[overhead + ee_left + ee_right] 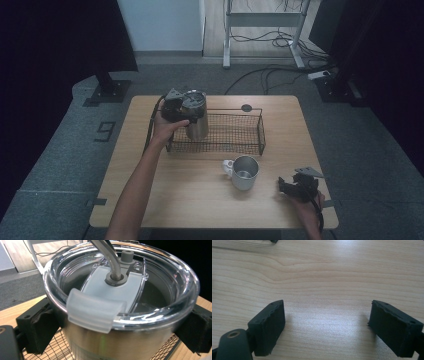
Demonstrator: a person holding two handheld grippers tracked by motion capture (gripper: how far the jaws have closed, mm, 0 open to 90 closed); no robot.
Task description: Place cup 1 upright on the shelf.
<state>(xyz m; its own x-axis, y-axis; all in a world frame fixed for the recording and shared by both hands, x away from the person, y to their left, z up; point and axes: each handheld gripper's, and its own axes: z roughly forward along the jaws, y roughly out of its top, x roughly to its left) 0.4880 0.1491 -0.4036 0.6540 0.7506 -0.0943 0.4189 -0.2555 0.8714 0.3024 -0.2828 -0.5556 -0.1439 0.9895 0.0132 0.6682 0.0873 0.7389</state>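
A steel tumbler (196, 116) with a clear lid and a metal straw stands at the left end of the black wire basket (240, 149). My left gripper (181, 111) is shut on it just under the lid. In the left gripper view the tumbler (115, 340) sits between the two black pads (37, 331), which press on both sides of its wall, with the basket mesh below it. A steel mug (243, 172) with a white handle stands on the table in front of the basket. My right gripper (290, 189) rests open near the table's front right corner, its jaws over bare wood (324, 322).
The wooden table (165, 195) has a round cable hole (246, 107) behind the basket. A dark stand base (107, 92) sits on the floor at the back left, and a desk frame with cables (280, 45) stands farther back.
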